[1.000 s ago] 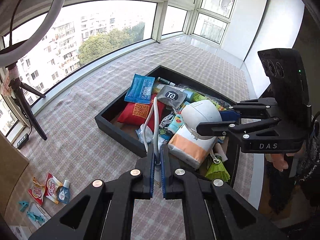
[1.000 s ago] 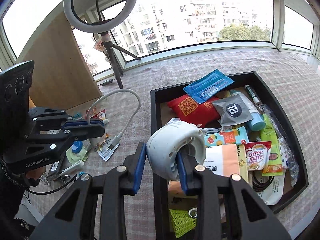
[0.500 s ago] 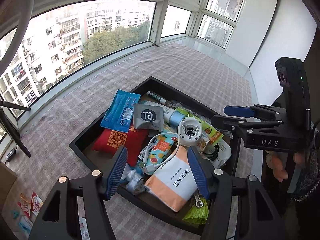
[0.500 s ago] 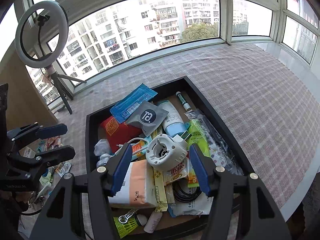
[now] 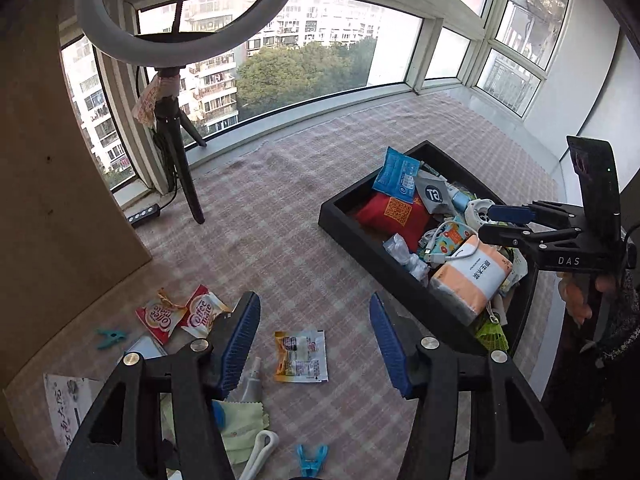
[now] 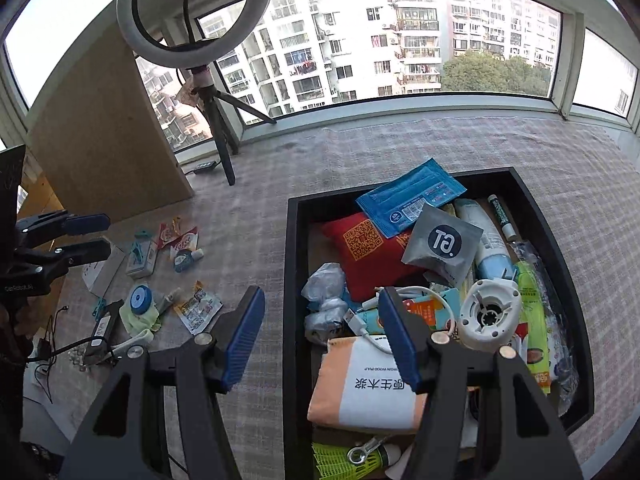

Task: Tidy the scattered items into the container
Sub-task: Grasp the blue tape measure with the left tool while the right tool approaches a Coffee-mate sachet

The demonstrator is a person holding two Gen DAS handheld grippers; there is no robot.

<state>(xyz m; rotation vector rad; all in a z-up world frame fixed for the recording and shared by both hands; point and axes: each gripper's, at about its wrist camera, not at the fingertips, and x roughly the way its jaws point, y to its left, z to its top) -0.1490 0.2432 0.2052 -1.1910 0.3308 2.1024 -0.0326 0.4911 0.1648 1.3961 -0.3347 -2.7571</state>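
Observation:
The black tray point(image 6: 294, 272) holds many items: a red pouch point(image 6: 364, 244), a blue packet point(image 6: 412, 196), a grey sachet point(image 6: 442, 240), a tissue pack point(image 6: 368, 394), a white cable point(image 6: 362, 322) and a white round device point(image 6: 490, 312). My right gripper point(image 6: 322, 334) is open and empty above the tray's left wall. My left gripper point(image 5: 312, 338) is open and empty above the scattered items left of the tray point(image 5: 352, 232): an orange sachet point(image 5: 300, 356), two red coffee sachets point(image 5: 176, 314), a small tube point(image 5: 252, 380) and a yellow cloth point(image 5: 240, 428).
A ring light on a tripod point(image 5: 180, 152) stands by the window, beside a brown board point(image 5: 60, 184). Blue clips point(image 5: 310, 456), a white card point(image 5: 64, 402) and a blue-capped jar point(image 6: 140, 300) lie on the checked cloth. The right gripper shows in the left wrist view point(image 5: 508, 224).
Both grippers opened. The white cable and the white round device now lie in the tray. My left gripper has swung left to the scattered items; my right gripper has drawn back over the tray's left wall.

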